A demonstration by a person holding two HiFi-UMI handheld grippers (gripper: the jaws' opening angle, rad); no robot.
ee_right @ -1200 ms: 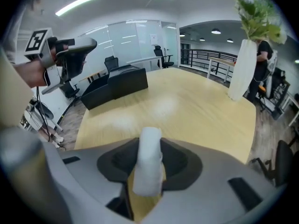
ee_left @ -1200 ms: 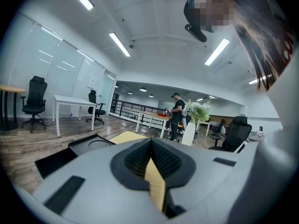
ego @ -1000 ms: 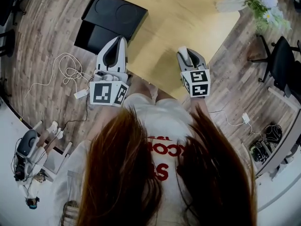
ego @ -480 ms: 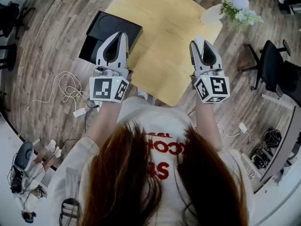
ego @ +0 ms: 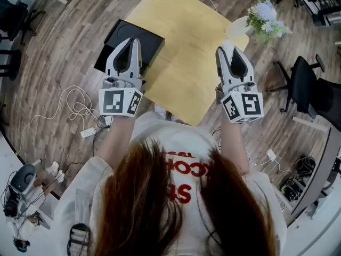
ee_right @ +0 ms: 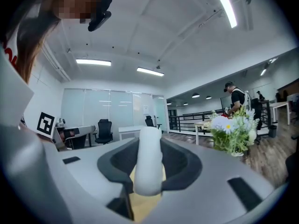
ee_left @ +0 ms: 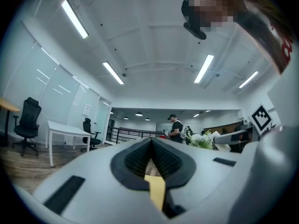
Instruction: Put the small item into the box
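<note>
A white rounded small item [ee_right: 149,164] stands upright between the jaws of my right gripper [ee_right: 150,136], which is shut on it. In the head view the right gripper [ego: 227,48] hovers over the right edge of the yellow table [ego: 184,41], close to the flower vase. The black box [ego: 153,40] lies at the table's left edge. My left gripper [ego: 130,41] hangs above the box and covers part of it. In the left gripper view the left gripper [ee_left: 150,141] has its jaws closed together with nothing between them.
White and yellow flowers [ego: 266,17] in a pale vase stand at the table's far right corner. A black office chair [ego: 301,84] is to the right. Cables and a power strip [ego: 80,108] lie on the wooden floor to the left. A person [ee_left: 176,127] stands far off.
Both grippers have moved forward and a little apart. The left one now sits over the black box, and the right one has come up beside the flower vase with the white item in it.
</note>
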